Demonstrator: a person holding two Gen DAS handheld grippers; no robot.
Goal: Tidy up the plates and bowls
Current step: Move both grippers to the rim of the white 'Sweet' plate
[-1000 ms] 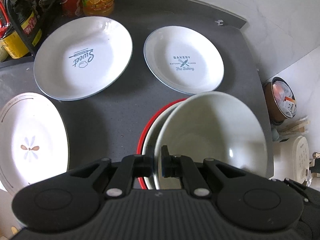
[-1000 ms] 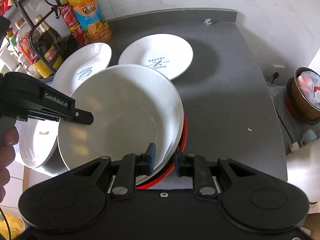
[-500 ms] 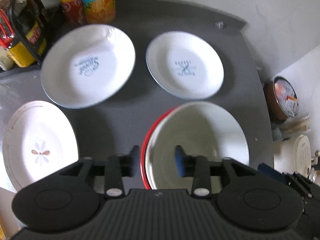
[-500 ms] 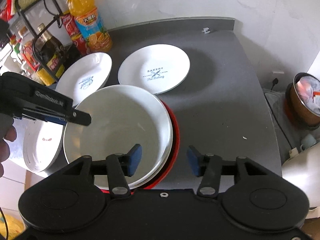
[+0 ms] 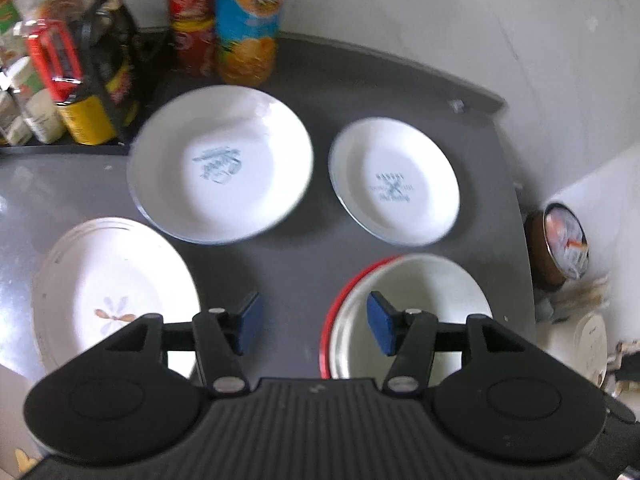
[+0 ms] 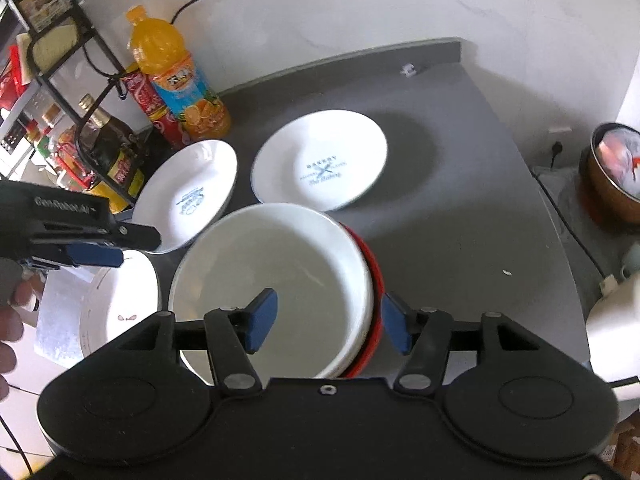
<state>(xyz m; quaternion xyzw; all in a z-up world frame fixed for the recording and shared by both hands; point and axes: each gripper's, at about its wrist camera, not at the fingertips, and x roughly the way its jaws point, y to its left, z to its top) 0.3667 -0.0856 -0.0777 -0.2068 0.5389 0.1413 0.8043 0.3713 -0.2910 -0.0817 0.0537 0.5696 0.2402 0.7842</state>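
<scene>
Nesting the white bowl (image 6: 276, 288) inside the red-rimmed dish (image 6: 370, 268) at the near right of the counter (image 6: 460, 220) keeps the stack compact. Your left gripper (image 5: 314, 322) and right gripper (image 6: 326, 322) both have their fingers spread apart, holding nothing. Three dishes lie separately: the floral plate (image 5: 104, 288) near left, the "Sweet" plate (image 5: 224, 160) far left, and the "Bakery" plate (image 5: 396, 180) far right. All are glossy white, shallow and unstacked.

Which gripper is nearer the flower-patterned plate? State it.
Left. The left gripper hangs just above the flower-patterned plate; the right gripper straddles the white bowl's rim, farther right.
</scene>
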